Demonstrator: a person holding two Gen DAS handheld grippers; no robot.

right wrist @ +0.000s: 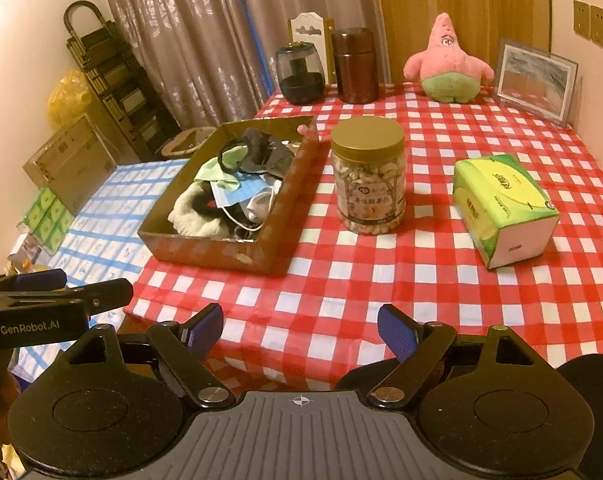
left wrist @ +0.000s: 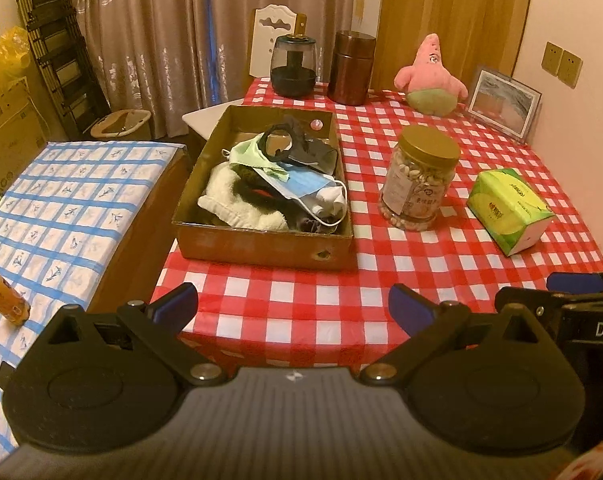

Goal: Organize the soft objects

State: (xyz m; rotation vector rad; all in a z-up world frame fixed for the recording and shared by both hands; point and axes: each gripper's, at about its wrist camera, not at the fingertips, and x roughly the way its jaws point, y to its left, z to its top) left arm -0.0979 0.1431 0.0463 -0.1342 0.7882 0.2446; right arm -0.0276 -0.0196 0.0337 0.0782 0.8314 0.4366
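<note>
The worktop [left wrist: 381,280] was covered by a red-and-white checked plastic cloth. On its left portion stood a shallow brown cardboard tray [left wrist: 261,244], open at the top. The tray held the soft items in a loose heap: a blue surgical mask with white ear loops [left wrist: 301,186], a pale green face mask [left wrist: 249,152], a white fleecy cloth [left wrist: 237,200] and a black fabric piece with a loop [left wrist: 297,140]. All lay overlapping one another, inside the tray walls.

Just right of the tray stood a clear plastic jar with a gold screw lid [left wrist: 419,180], upright. Further right lay a green-and-yellow soft pack of tissues [left wrist: 509,210], apart from the jar. At the far edge stood a pink star-shaped plush toy with green shorts [left wrist: 431,76], a brown cylindrical canister [left wrist: 351,68], a dark smoked-glass domed container [left wrist: 293,66] and a framed picture [left wrist: 503,102] leaning near the wall.

The left gripper [left wrist: 293,306] was held above the near edge of the worktop, jaws spread wide, nothing between them. The right gripper [right wrist: 299,332] was likewise over the near edge, jaws wide and empty. Neither touched the tray or its contents. To the left of the worktop was a lower surface with a blue-and-white checked cover [left wrist: 61,208].
</note>
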